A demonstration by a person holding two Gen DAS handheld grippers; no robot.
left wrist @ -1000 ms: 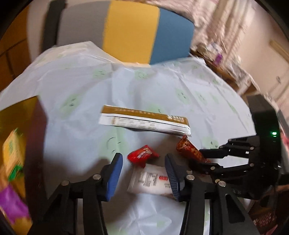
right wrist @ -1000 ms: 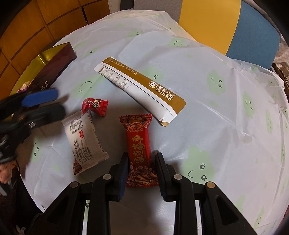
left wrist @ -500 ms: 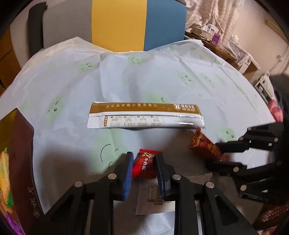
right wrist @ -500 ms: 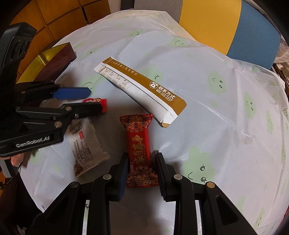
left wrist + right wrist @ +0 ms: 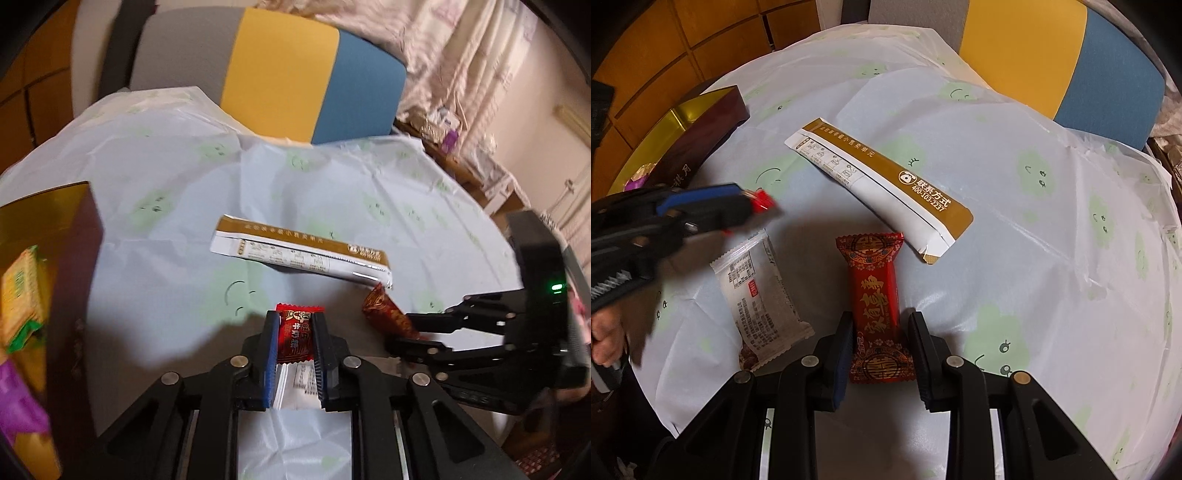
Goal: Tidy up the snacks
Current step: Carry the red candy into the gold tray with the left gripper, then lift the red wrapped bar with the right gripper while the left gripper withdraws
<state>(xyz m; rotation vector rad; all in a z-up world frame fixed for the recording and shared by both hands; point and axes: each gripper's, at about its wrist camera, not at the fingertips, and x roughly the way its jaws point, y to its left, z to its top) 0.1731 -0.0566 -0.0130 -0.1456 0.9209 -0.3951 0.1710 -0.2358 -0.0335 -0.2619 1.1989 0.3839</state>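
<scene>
Left tongs (image 5: 294,334): pressed together on a small red candy (image 5: 295,334), which is pinched between the blue pads and, in the right wrist view, seen raised off the surface (image 5: 1015,229) and blurred.
Right tongs (image 5: 877,354): closed on a long red candy (image 5: 873,295); its lower end is gripped between the pads, while the upper end appears to lie on the surface.
Box (image 5: 701,133): an open dark box with a gold lining is seen at the left edge of the surface; a purple wrapper and yellow-green packets (image 5: 20,284) are already inside it.
Done so far: a few snacks are judged to have been put away in the box, and two candies are held.
Left to do: both held candies are presumably to be carried to the box.
Still loose: a white packet (image 5: 761,299) lies just beside the long red candy, below the left tongs; a long brown-and-white sachet (image 5: 879,184) lies further back, its near end close to the candy's top.
Progress: judged as roughly midway, with four items outside the box.
</scene>
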